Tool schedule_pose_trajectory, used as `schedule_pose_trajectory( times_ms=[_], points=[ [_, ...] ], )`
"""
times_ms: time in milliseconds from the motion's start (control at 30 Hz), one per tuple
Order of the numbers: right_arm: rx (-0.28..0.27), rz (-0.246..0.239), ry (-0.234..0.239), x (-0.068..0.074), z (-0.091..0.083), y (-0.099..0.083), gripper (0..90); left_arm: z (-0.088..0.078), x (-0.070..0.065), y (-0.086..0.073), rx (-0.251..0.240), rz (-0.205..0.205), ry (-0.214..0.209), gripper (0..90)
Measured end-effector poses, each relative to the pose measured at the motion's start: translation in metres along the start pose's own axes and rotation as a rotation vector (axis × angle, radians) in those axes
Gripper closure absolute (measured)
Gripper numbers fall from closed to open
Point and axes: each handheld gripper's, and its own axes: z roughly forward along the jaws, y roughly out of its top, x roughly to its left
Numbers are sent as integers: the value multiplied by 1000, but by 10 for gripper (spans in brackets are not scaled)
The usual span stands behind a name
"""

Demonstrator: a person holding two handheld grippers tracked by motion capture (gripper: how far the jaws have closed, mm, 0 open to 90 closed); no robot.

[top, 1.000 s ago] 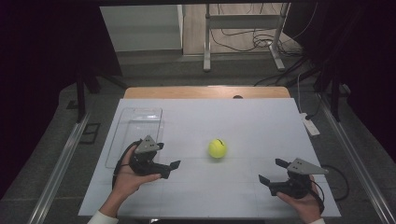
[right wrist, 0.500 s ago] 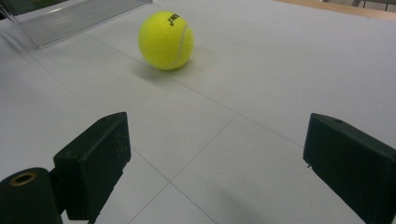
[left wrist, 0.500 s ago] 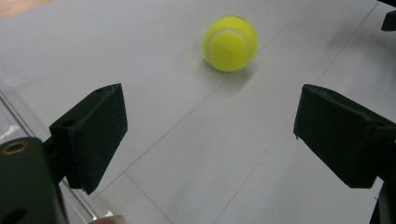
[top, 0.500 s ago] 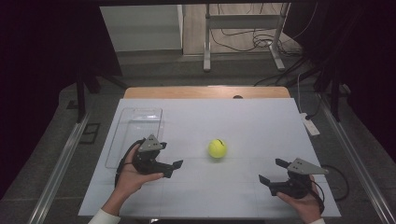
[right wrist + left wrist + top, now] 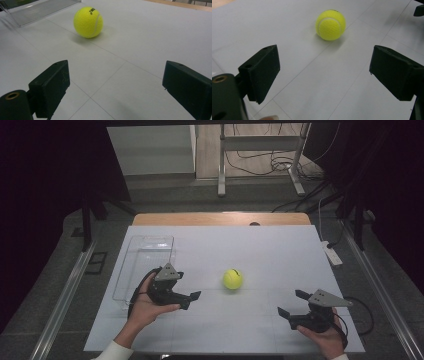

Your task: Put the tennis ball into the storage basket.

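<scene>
Nothing looks done yet. The tennis ball (image 5: 232,279) sits free on the bench (image 5: 260,250), between the two hands and touching neither. The left gripper (image 5: 192,297) is near it, jaws wide apart and empty; the right gripper (image 5: 292,304) likewise (farther off). The clear tray (image 5: 131,275) lies empty.

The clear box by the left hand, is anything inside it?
Empty. The clear box shows just the table through it; the ball lies outside.
</scene>
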Motion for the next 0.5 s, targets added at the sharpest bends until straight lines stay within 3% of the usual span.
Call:
schedule_pose_trajectory(
  times_ms=[500],
  points=[
    [7,-2,0,0,3,0,77,12,-1,12,11,6,-28,101]
  ],
)
